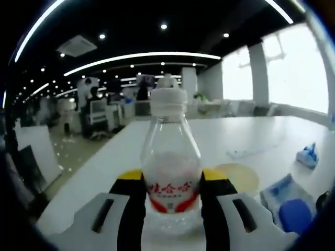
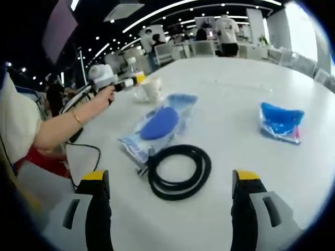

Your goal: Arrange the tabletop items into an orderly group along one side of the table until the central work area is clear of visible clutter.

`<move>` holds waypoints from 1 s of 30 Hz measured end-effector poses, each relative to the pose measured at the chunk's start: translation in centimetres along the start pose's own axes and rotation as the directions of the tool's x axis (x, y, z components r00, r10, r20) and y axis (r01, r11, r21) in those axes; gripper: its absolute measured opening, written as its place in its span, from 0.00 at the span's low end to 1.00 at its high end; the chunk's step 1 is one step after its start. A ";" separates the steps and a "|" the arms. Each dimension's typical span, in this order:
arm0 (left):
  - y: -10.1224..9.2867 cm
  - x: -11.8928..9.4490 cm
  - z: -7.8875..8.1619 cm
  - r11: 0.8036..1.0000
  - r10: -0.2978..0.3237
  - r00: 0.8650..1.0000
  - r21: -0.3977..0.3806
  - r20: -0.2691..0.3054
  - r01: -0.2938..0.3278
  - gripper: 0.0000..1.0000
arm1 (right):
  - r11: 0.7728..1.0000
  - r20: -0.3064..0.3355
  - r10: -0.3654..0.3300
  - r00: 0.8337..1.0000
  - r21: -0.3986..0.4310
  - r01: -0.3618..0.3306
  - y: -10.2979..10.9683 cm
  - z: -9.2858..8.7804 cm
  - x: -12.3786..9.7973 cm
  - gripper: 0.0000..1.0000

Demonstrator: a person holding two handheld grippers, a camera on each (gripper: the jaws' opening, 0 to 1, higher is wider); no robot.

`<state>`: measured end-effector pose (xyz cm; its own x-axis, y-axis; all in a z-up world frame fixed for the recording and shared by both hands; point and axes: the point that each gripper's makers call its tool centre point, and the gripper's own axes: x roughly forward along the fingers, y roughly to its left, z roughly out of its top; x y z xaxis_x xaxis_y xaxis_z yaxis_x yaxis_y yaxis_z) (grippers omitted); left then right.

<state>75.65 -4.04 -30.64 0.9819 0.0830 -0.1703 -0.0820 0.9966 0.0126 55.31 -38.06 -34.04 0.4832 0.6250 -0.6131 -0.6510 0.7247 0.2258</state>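
**A:** What am I holding on the left?

**B:** I'm seeing the left gripper clamping a clear water bottle between its jaws, at the red label low on the body. The bottle is standing upright, its long axis running straight up from the jaws, white cap on top. It seems to be sitting on the worktop, though I cannot tell whether its base is touching.

**A:** And the right?

**B:** The right gripper is hanging with its jaws wide apart, gripping nothing. Just ahead of them, between the two tips, a black coiled cable is lying flat. Beyond it and slightly left I'm seeing a blue packet; well off to the right a blue crumpled bag.

**A:** Which hand should be taking the cable?

**B:** I'm judging the right; the coil is lying directly in front of its jaws. The left is staying busy with the bottle.

**A:** Room to move?

**B:** Ahead of the left jaws the worktop is running open and bare. A paper cup is standing far ahead-left of the right jaws, near the person's hand and the worktop's edge.
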 end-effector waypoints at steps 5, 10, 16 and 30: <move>-0.1 0.0 0.0 1.000 0.002 1.000 -0.004 -0.004 -0.002 0.38 | 1.000 -0.002 0.007 1.000 0.002 -0.007 0.1 0.0 0.0 0.95; -0.1 -0.2 -0.2 1.000 -0.005 1.000 -0.013 0.002 0.005 0.38 | 1.000 -0.009 0.015 1.000 0.004 -0.015 0.2 -0.1 0.1 0.95; 0.0 0.0 -0.2 1.000 -0.024 1.000 0.000 0.001 0.024 0.38 | 1.000 -0.015 0.017 1.000 0.008 -0.017 0.1 -0.2 0.1 0.94; -0.1 -0.2 3.7 0.999 -0.037 0.994 -0.031 0.100 0.040 0.46 | 0.999 -0.024 0.028 0.999 0.017 -0.027 0.5 -0.4 0.2 0.94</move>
<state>76.12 -4.12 -26.98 0.9964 0.0460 -0.0715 -0.0478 0.9986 -0.0246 54.85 -37.65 -34.36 0.4507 0.6378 -0.6245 -0.6536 0.7123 0.2557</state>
